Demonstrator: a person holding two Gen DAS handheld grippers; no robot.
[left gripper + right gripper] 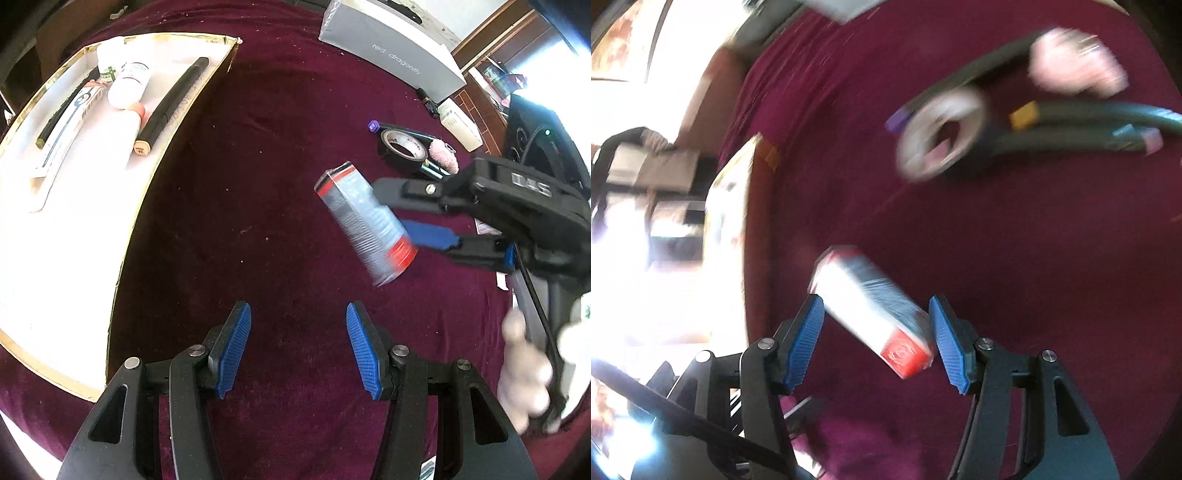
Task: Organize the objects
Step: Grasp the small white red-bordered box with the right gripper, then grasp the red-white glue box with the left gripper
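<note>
Left wrist view: left gripper [299, 347] at lower centre, jaws partly open with nothing between them, over a maroon tabletop [258, 184]; right gripper [402, 218] enters from the right of the frame, jaws clamped on a red-and-grey box [364, 225] held clear of the cloth; white tray [55, 258] at upper left holding a white bottle [129, 83] and a black marker [171, 99]; grey box [388, 48] at top, tape roll [404, 146] right of centre. Right wrist view: box crosswise between the jaws at lower centre, blurred
</note>
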